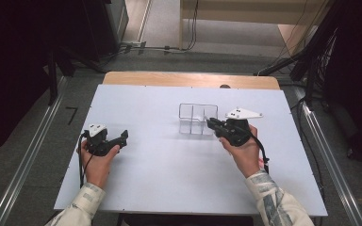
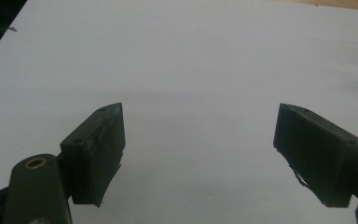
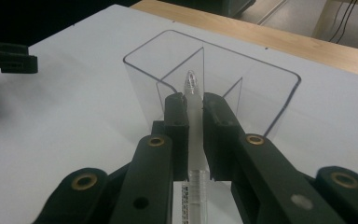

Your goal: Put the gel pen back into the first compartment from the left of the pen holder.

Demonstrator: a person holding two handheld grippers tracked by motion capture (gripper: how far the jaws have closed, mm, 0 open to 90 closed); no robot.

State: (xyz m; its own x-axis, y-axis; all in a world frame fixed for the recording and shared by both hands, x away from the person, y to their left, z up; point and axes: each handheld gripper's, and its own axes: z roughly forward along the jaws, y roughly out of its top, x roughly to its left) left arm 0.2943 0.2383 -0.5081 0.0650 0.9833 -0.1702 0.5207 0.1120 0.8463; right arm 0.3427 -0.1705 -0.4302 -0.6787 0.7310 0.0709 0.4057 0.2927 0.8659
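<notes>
In right hand-held gripper [image 3: 194,109], one pen [image 3: 192,88].

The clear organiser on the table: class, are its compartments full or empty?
Empty. Through the clear organiser the dividers and bare table show; the pen sits clamped in the right tongs, outside it.

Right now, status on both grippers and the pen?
Left gripper open, idle. Right gripper shut on clear pen, tip toward clear organizer. Path unobstructed.

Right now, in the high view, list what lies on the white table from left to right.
Left gripper → clear divided box → right gripper, its jaws shut on a clear pen at the box's right side.
</notes>
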